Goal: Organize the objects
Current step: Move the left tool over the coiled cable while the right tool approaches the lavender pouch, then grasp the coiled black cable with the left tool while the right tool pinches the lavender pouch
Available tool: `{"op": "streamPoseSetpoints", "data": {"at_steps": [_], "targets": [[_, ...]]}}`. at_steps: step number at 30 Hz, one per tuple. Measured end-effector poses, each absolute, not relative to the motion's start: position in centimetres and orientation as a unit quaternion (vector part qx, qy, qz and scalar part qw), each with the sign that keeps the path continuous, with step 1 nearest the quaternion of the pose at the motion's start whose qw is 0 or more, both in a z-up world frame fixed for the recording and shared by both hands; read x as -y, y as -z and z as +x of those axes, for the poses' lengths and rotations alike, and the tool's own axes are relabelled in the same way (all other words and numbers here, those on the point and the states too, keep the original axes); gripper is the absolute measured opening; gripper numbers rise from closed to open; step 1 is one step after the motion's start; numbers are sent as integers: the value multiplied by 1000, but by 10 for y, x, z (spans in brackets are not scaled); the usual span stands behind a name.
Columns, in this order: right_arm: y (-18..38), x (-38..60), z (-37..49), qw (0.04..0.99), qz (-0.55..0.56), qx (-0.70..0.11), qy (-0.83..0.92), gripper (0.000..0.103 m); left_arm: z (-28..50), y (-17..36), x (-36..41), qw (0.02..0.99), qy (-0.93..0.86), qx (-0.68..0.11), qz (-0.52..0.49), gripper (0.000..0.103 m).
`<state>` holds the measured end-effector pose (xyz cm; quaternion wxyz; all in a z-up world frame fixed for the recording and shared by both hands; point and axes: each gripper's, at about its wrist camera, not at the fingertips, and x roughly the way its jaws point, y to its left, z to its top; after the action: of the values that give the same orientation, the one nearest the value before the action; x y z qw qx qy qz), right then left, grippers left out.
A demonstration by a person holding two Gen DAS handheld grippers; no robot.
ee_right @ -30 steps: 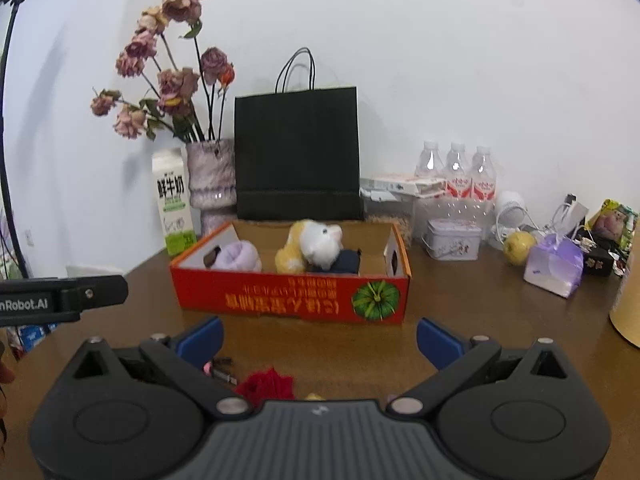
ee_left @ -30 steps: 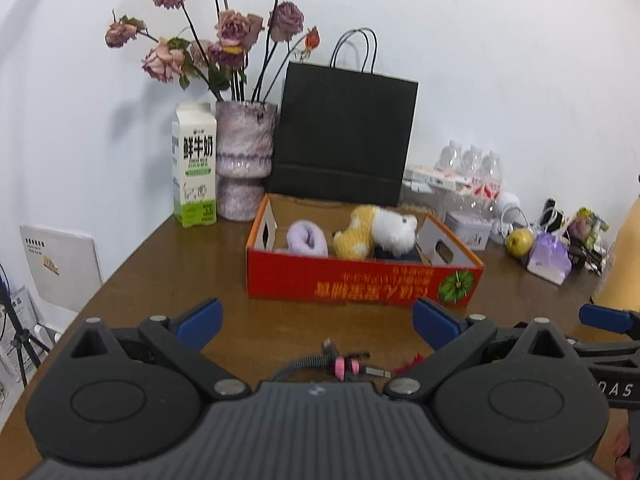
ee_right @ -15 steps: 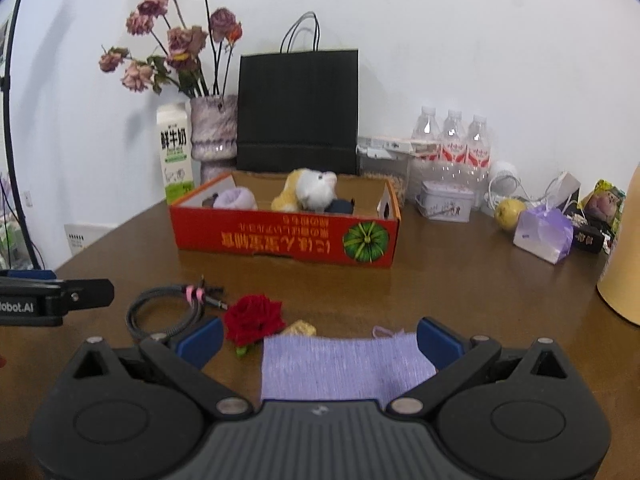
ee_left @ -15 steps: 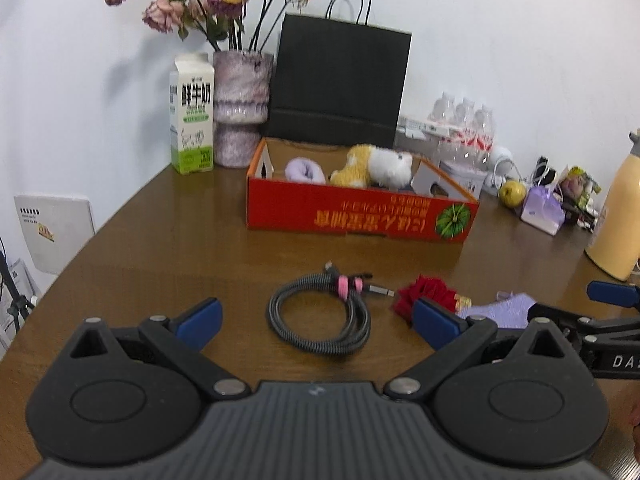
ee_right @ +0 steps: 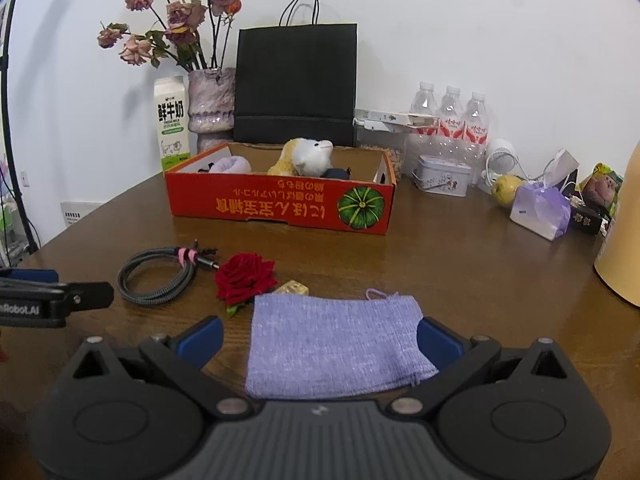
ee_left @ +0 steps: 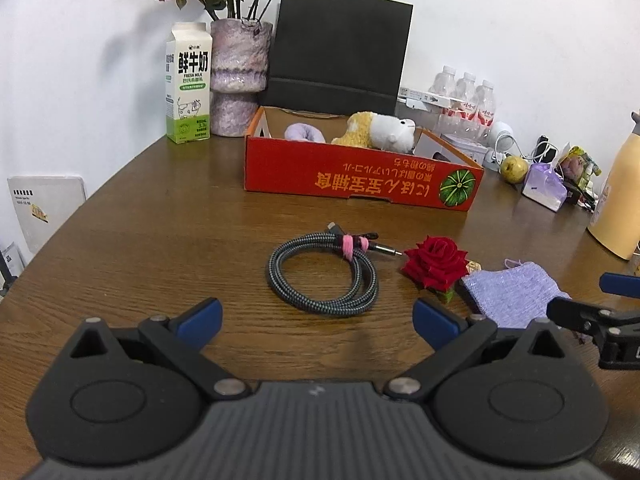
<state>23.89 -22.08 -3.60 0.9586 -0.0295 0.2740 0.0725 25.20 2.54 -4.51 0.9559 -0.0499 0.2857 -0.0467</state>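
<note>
A coiled braided cable (ee_left: 325,271) (ee_right: 160,274) with a pink tie lies on the wooden table, just ahead of my open left gripper (ee_left: 318,318). To its right sit a red rose (ee_left: 435,262) (ee_right: 244,276), a small yellowish block (ee_right: 293,289) and a folded lilac cloth (ee_right: 334,344) (ee_left: 516,292). My right gripper (ee_right: 319,340) is open, its blue fingers either side of the cloth's near half. Behind stands the red cardboard box (ee_left: 360,178) (ee_right: 280,204), holding a plush toy (ee_left: 380,136) (ee_right: 308,156), a lilac ring (ee_left: 305,134) and a dark item.
Along the wall stand a milk carton (ee_left: 188,88), a vase of dried roses (ee_left: 236,84), a black paper bag (ee_left: 340,44), water bottles (ee_right: 452,120), a tin (ee_right: 440,178), an apple (ee_right: 505,190), a purple packet (ee_right: 540,210) and a yellow flask (ee_left: 618,204).
Both cameras tilted down and pulled back, bringing the cable, rose and cloth into view. Both grippers stayed open.
</note>
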Motion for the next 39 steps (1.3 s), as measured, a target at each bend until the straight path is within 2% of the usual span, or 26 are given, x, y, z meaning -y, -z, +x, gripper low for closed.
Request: {"op": "streamPoseSetpoints", "data": {"at_steps": [24,38,39], "targets": [[72,212,314,925,-64,-360,-106,103,261,61,-27,955,37,-287,-60,103],[79,230,324,935,-17,-338,-105,103,258,60,-29,956,42,-282,-73,103],[79,231,324,936,-13,-336,-102,100,258,60,-29,956,42,-282,-74,103]]}}
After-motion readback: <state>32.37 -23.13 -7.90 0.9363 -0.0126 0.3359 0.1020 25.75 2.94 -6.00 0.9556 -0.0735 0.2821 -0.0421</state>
